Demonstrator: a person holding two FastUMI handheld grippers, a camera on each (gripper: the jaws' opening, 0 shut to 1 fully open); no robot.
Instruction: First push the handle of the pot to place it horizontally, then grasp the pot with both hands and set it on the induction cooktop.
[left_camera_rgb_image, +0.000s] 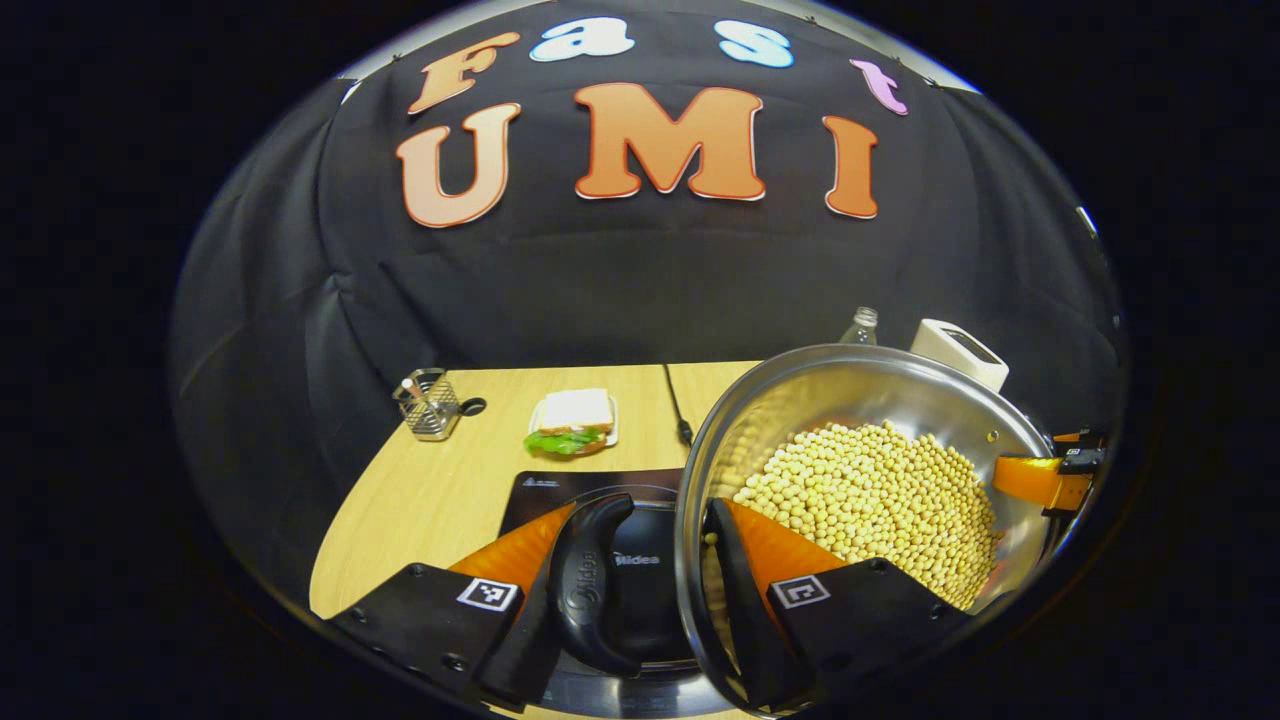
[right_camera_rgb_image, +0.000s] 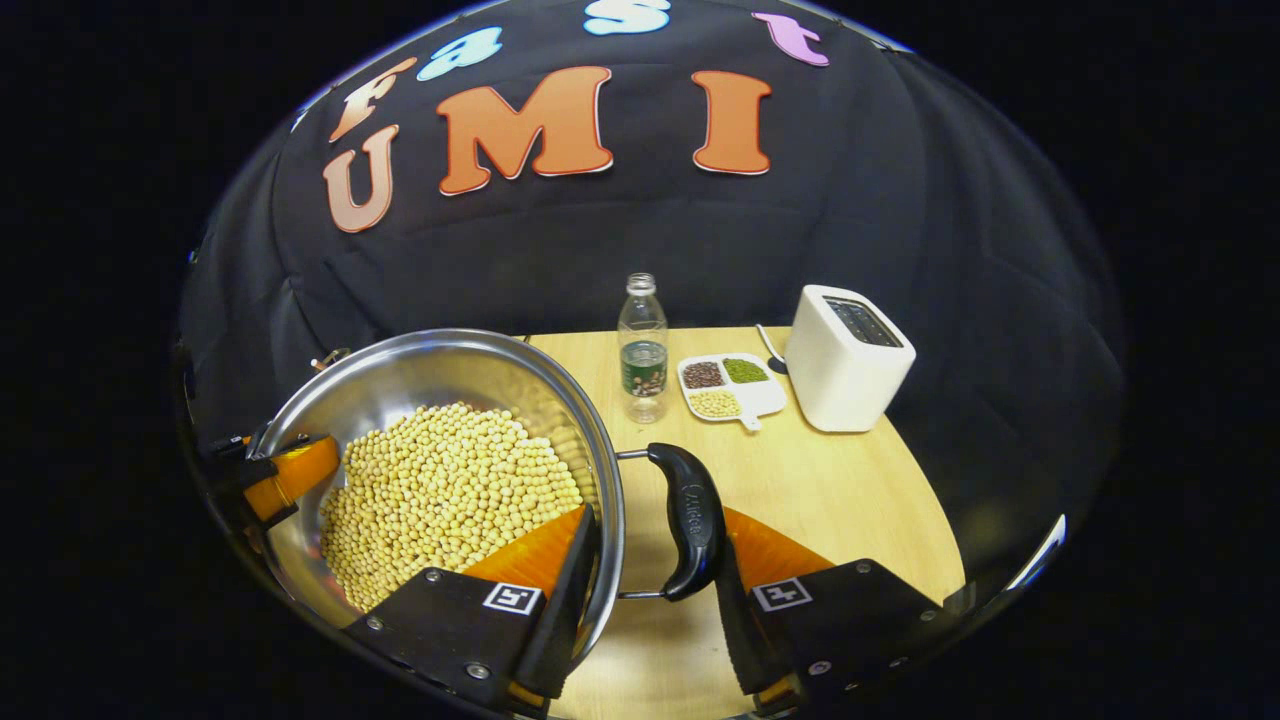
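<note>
My left gripper (left_camera_rgb_image: 630, 590) stands part open, one finger outside the pot's left handle (left_camera_rgb_image: 590, 585), the other inside the rim against the wall, so handle and rim sit pinched between the two. My right gripper (right_camera_rgb_image: 655, 600) matches it on the opposite side: one finger inside the bowl among the beans, the other just outside the right handle (right_camera_rgb_image: 690, 520), bracketing rim and handle; I cannot tell how firmly either pair presses. Pot (right_camera_rgb_image: 440, 400): round, polished stainless steel, shallow, mirror-bright inner wall, thin rolled rim. Handles: two, black, smooth moulded plastic, curved loops on steel wire brackets, on opposite sides, so the handle-to-handle axis runs level from one gripper to the other. Contents: soybeans (left_camera_rgb_image: 870, 500), pale yellow, small, round, matte, heaped toward one side. Induction cooktop (left_camera_rgb_image: 560, 490): flat, black, glossy glass, lying directly beneath the pot's left edge; I cannot tell whether the pot touches it. Tabletop (right_camera_rgb_image: 850, 490): light wood grain, smooth. Also on it: wire-mesh holder (left_camera_rgb_image: 430, 405); sandwich with green leaf on a white plate (left_camera_rgb_image: 572, 420); clear plastic bottle (right_camera_rgb_image: 643, 350), upright; white sectioned dish (right_camera_rgb_image: 730, 385) of three kinds of beans; white boxy toaster (right_camera_rgb_image: 848, 360); black cable (left_camera_rgb_image: 676, 405).
</note>
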